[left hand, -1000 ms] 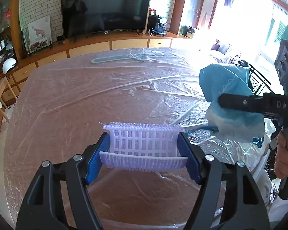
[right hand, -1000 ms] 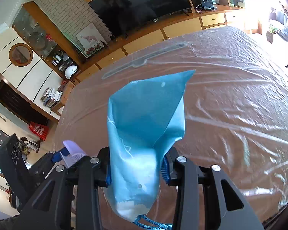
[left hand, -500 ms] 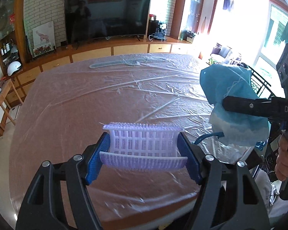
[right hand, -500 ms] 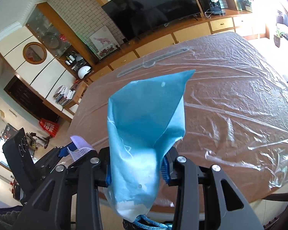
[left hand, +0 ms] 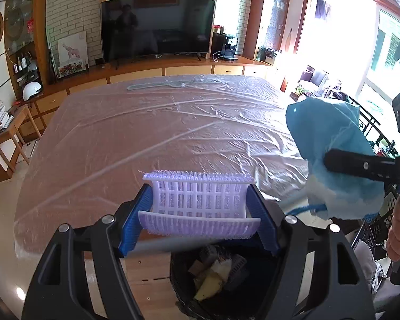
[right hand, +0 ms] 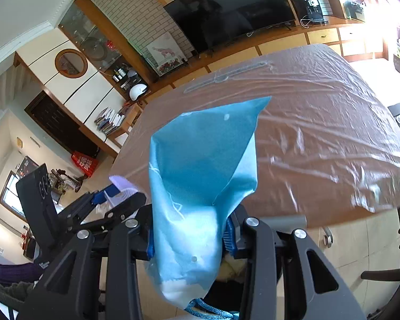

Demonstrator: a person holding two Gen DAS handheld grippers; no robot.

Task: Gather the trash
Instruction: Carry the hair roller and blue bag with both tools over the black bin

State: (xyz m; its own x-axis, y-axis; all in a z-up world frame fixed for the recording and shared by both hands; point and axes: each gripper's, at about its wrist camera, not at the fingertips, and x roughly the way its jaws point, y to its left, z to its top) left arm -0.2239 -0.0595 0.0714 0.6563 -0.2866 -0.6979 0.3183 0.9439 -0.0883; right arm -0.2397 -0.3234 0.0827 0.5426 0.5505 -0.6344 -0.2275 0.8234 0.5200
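Note:
My left gripper (left hand: 198,208) is shut on a lilac plastic mesh basket piece (left hand: 200,200) and holds it above a black trash bin (left hand: 226,272) with peels and scraps inside. My right gripper (right hand: 189,237) is shut on a blue cloth bag (right hand: 200,176) with a blue cord, held off the table's near edge; the bag also shows in the left wrist view (left hand: 330,154). The bin's dark opening shows below the bag in the right wrist view (right hand: 232,288). The left gripper shows at lower left of the right wrist view (right hand: 117,189).
A large table (left hand: 146,138) covered in clear plastic film lies ahead, with a long flat strip (left hand: 170,84) at its far edge. A TV on wooden cabinets stands behind. A small side table with books is at left. Chairs and clutter stand at right.
Both grippers have drawn back and up from over the table to beyond its near edge. The trash bin has come into view under them. Both still hold their items.

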